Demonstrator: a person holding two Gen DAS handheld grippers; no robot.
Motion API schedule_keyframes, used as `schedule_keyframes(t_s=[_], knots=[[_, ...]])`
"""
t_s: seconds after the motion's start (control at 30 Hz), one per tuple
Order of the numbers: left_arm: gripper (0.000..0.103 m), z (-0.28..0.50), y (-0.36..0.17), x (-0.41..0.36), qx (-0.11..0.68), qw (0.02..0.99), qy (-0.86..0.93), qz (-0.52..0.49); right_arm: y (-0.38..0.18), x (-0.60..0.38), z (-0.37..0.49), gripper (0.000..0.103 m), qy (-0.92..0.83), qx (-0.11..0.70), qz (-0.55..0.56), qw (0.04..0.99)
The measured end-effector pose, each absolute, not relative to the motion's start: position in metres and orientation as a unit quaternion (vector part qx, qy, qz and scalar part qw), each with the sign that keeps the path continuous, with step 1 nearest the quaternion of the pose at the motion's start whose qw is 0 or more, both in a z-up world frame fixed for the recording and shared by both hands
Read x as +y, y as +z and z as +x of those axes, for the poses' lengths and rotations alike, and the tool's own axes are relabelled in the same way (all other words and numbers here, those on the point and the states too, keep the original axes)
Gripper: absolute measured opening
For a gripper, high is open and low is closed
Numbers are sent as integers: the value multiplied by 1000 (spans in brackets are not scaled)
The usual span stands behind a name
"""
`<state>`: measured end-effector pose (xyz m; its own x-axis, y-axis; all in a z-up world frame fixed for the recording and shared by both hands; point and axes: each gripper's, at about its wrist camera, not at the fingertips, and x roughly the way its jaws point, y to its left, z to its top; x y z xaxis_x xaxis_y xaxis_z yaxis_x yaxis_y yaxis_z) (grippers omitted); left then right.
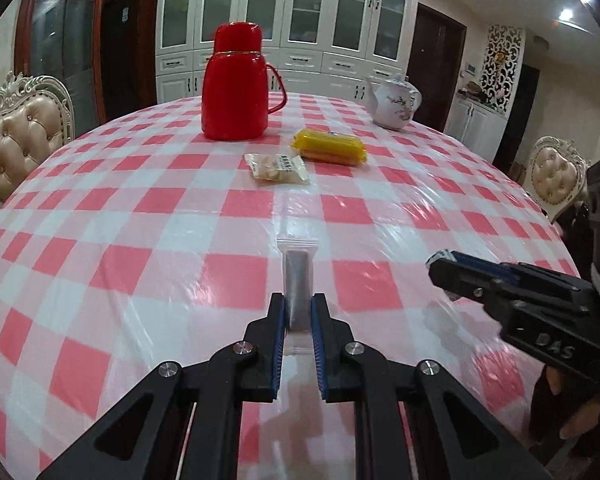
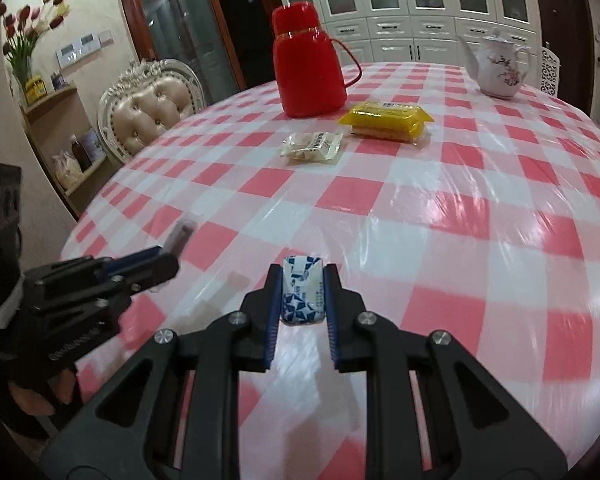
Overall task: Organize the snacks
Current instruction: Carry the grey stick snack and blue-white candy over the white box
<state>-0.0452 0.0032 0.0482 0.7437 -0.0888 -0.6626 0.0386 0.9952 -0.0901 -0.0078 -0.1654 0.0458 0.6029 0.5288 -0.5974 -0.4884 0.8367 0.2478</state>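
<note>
My left gripper is shut on a dark snack bar in a clear wrapper, held above the checked tablecloth. The same left gripper shows at the left of the right wrist view, the bar sticking out of it, blurred. My right gripper is shut on a small blue-and-white wrapped candy; in the left wrist view this right gripper comes in from the right. Farther back on the table lie a clear packet of pale snacks and a yellow wrapped cake pack.
A red thermos jug stands at the back, a white flowered teapot at the back right. Padded chairs stand at the table's edge, one more chair on the right.
</note>
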Motion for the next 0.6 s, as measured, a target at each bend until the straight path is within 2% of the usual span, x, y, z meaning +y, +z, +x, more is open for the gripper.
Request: schedule_keyframes(t_s=[0.6], knots=[[14, -107, 70, -33, 329, 942, -72, -1, 72, -198, -92, 24, 279, 294, 6, 914]])
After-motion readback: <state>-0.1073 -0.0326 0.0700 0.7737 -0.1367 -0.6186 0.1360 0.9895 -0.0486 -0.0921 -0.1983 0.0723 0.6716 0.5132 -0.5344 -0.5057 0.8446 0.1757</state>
